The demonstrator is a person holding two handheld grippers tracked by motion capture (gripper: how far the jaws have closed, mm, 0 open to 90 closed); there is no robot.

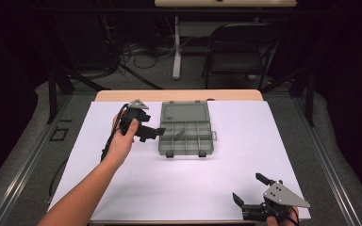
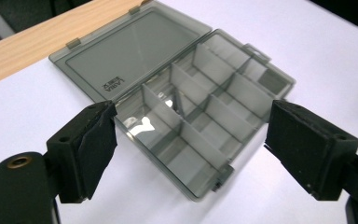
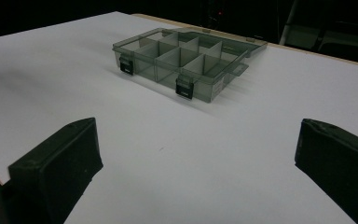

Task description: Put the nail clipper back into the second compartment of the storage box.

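The left claw (image 1: 156,133) hangs just above the white tabletop (image 1: 136,183), held by the person's left hand (image 1: 121,140), with its two jaws spread wide and nothing between them. Directly ahead of its tips, almost touching on the near side, sits one grey see-through organizer box (image 1: 185,128), its lid (image 2: 130,51) thrown fully back and lying flat on the tabletop beyond the tray. From the left claw's own view the tray's near corner lies between the two spread jaws, a little below them. The dividers split the tray into several small compartments, all of them bare as far as I can see; an exact count is hard to make. Two dark latches (image 3: 184,87) hang on the tray's front wall, facing the right claw. Behind the lid only a narrow strip of white and then the wooden edge (image 1: 179,95) of the tabletop remain. To the right of the box the white surface runs bare to its edge. The right claw (image 1: 249,190) sits well apart from the box, at the near right corner of the tabletop, its jaws also spread wide and holding nothing, with plain white sheet between it and the latches.
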